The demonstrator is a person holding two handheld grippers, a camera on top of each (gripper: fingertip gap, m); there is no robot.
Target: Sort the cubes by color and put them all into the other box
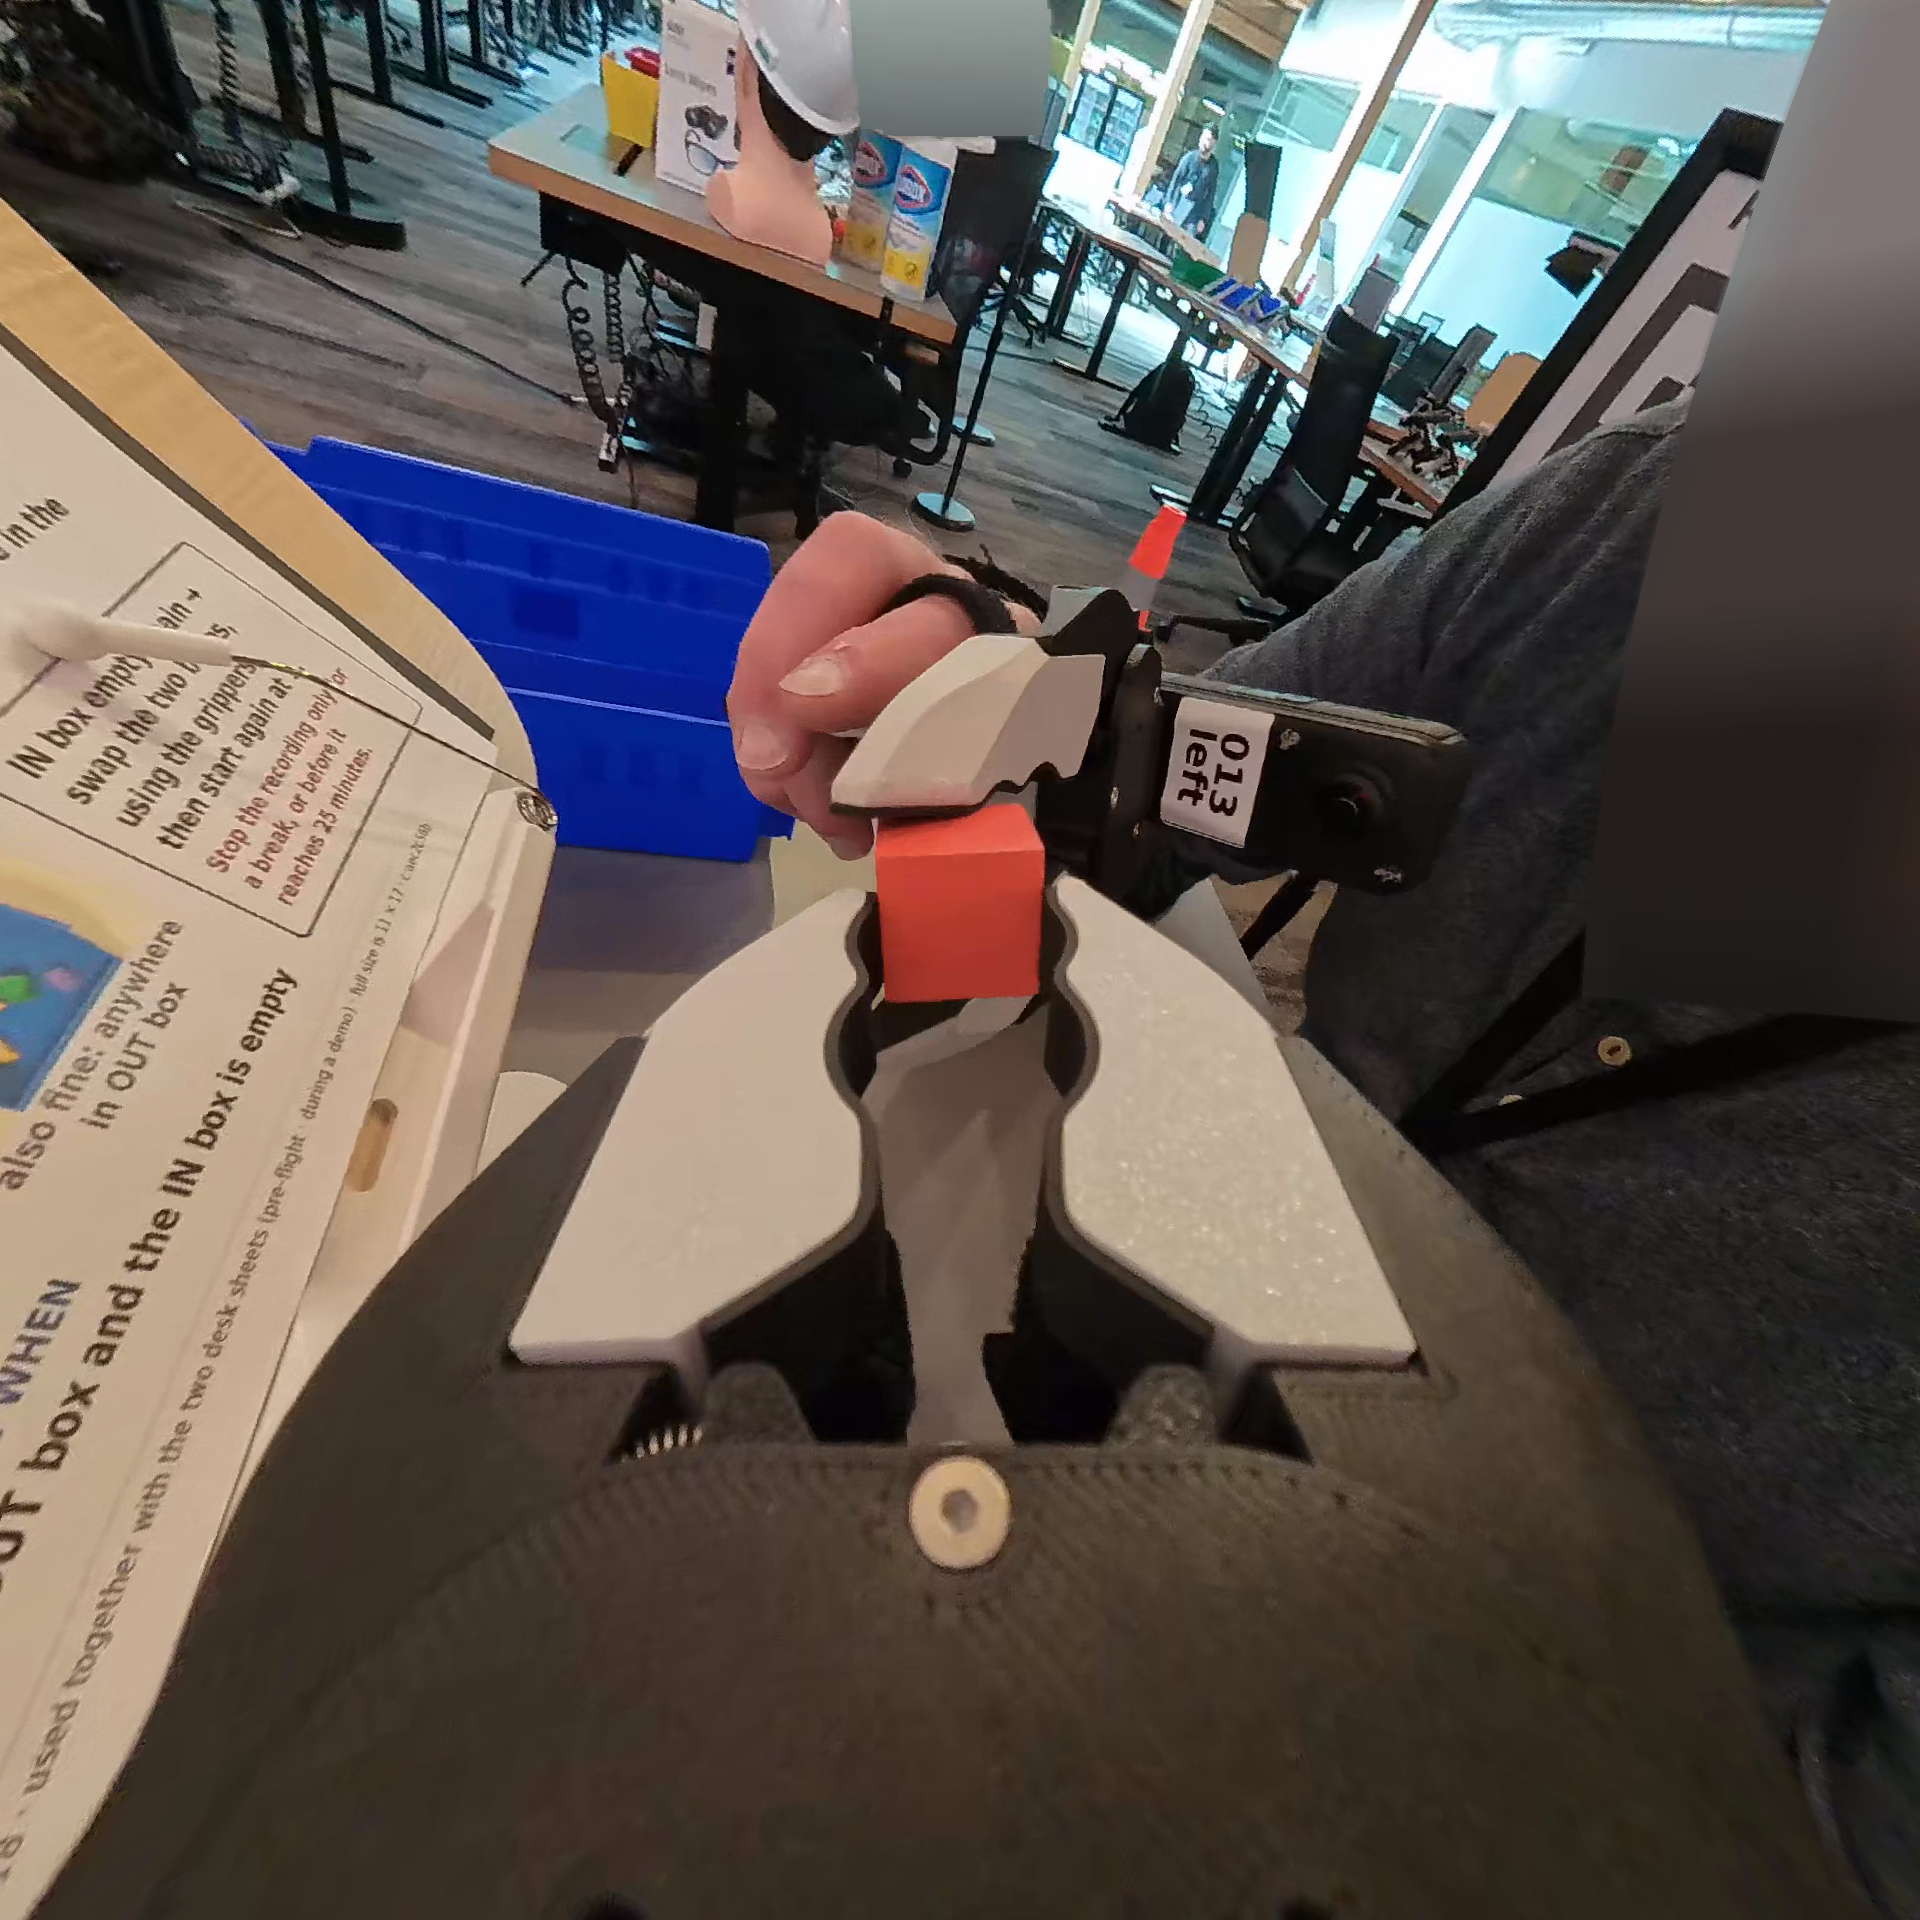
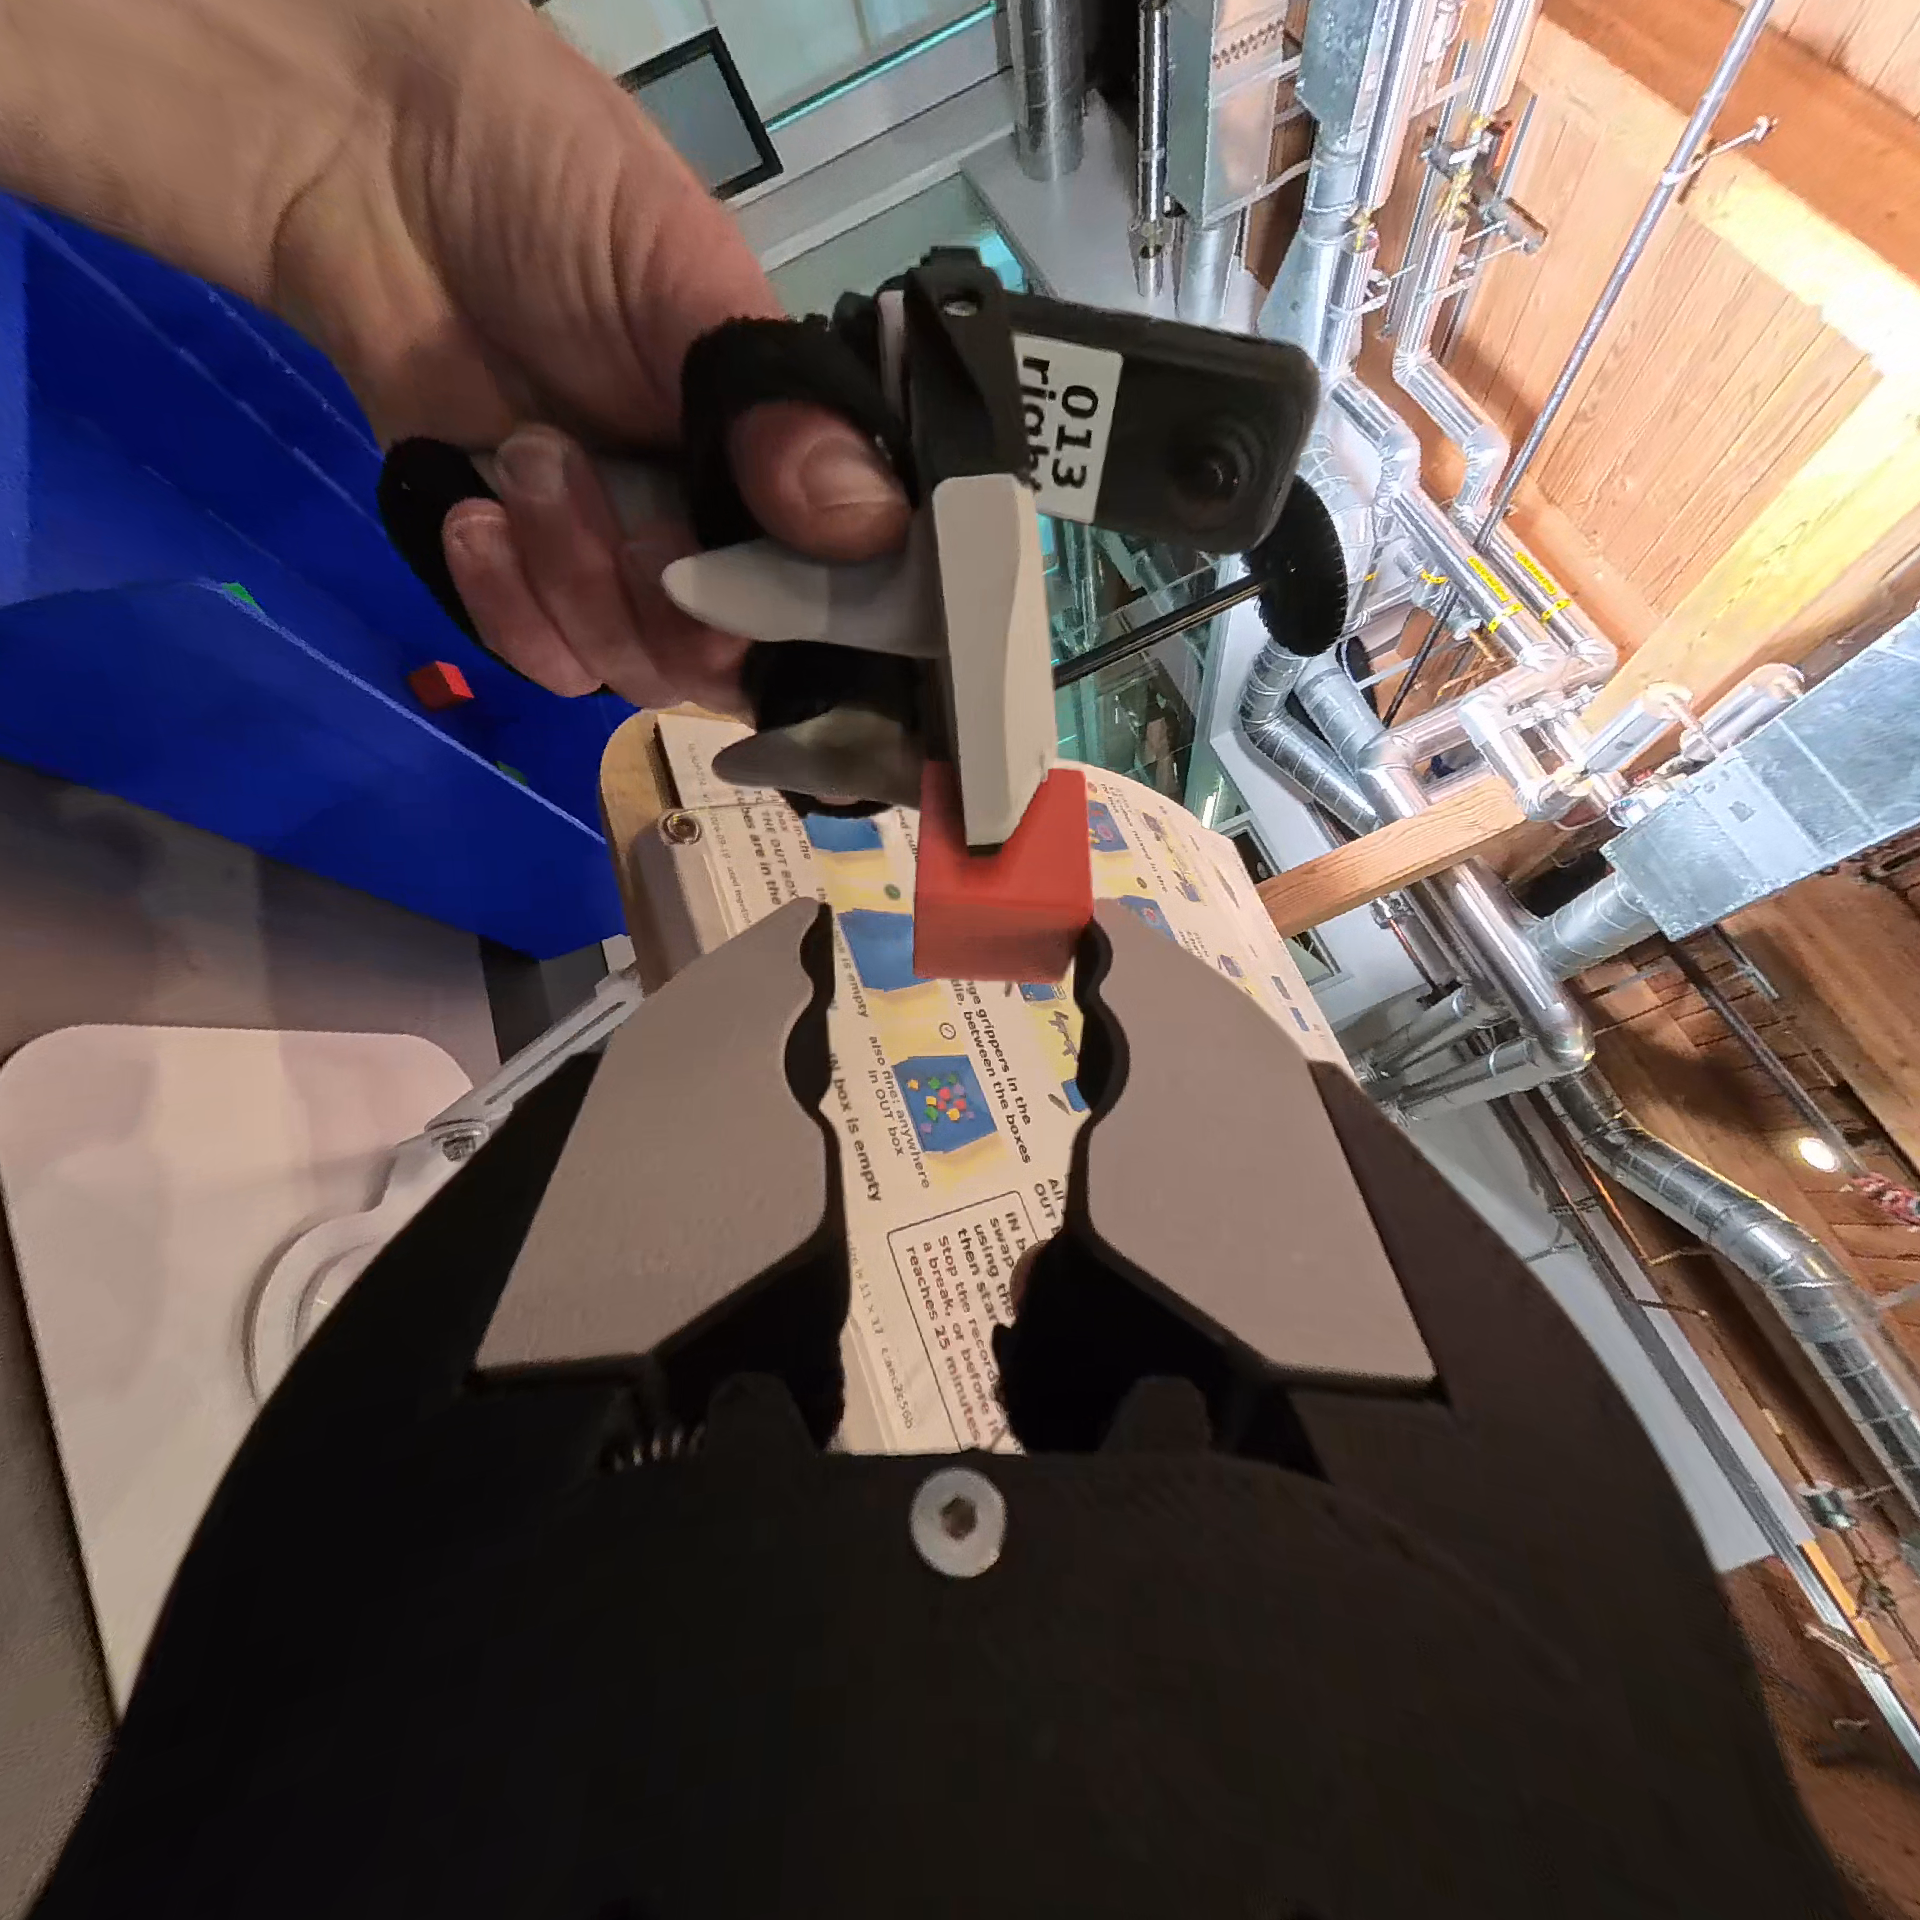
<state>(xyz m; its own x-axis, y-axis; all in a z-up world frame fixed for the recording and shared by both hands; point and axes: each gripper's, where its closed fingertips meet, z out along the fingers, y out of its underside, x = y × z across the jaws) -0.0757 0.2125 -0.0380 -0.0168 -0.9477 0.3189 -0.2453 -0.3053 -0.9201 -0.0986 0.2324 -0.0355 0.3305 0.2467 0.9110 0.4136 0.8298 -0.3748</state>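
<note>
In the left wrist view my left gripper (image 1: 956, 925) is shut on a red cube (image 1: 958, 920), with a pad against each side of it, in the air beside the table edge. My right gripper (image 2: 956, 935) is open around the same cube (image 2: 1003, 914). The cube touches its right finger and a gap shows at its left finger. In the left wrist view the right gripper's upper finger (image 1: 935, 717) lies on top of the cube. In the right wrist view a left gripper finger (image 2: 987, 665) presses on the cube's upper face.
A blue box (image 1: 540, 644) stands behind the grippers; in the right wrist view (image 2: 208, 644) it holds a small red cube (image 2: 442, 684) and green ones. A printed instruction sheet (image 1: 156, 831) lies on a wooden board at the left. A person's hands hold both grippers.
</note>
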